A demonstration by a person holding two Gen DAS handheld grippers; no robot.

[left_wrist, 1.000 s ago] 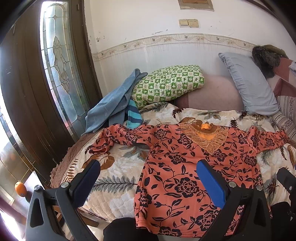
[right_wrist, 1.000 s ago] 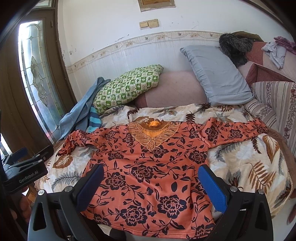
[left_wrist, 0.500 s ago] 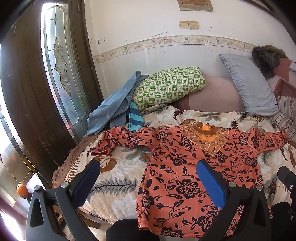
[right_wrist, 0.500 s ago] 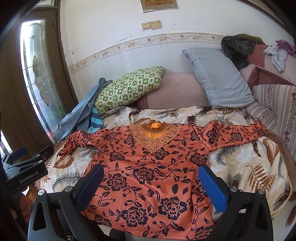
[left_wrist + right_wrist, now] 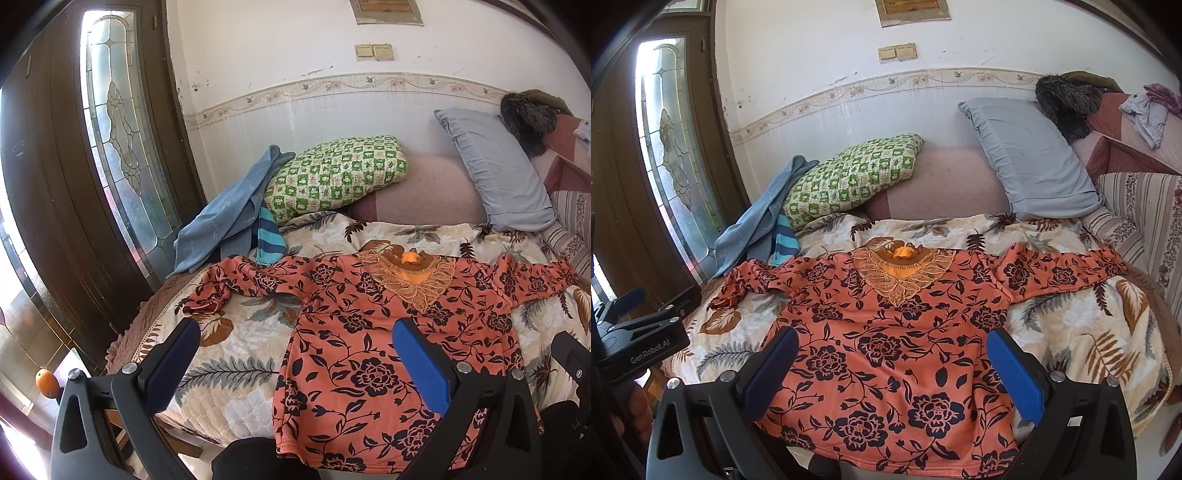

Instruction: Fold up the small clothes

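An orange top with dark flowers point(image 5: 373, 354) point(image 5: 894, 332) lies flat, front up, on the leaf-print bedspread point(image 5: 236, 354) point(image 5: 1082, 332), sleeves spread to both sides and hem over the near edge. Its left sleeve end is crumpled point(image 5: 207, 299) point(image 5: 729, 291). My left gripper point(image 5: 295, 339) hovers open above the top's left side, holding nothing. My right gripper point(image 5: 892, 350) is open over the lower body of the top, also holding nothing. The left gripper body point(image 5: 635, 332) shows at the left edge of the right wrist view.
A green checked pillow point(image 5: 332, 177), a grey pillow point(image 5: 495, 173), a blue cloth point(image 5: 229, 218) and a striped blue piece point(image 5: 269, 240) lie at the bed's far side. A wooden door with leaded glass point(image 5: 122, 147) stands left. Striped bedding point(image 5: 1141, 218) lies right.
Both views have pulled back and slightly up from the bed, so the top sits lower and smaller in frame. The top itself has not moved; both grippers stay open.
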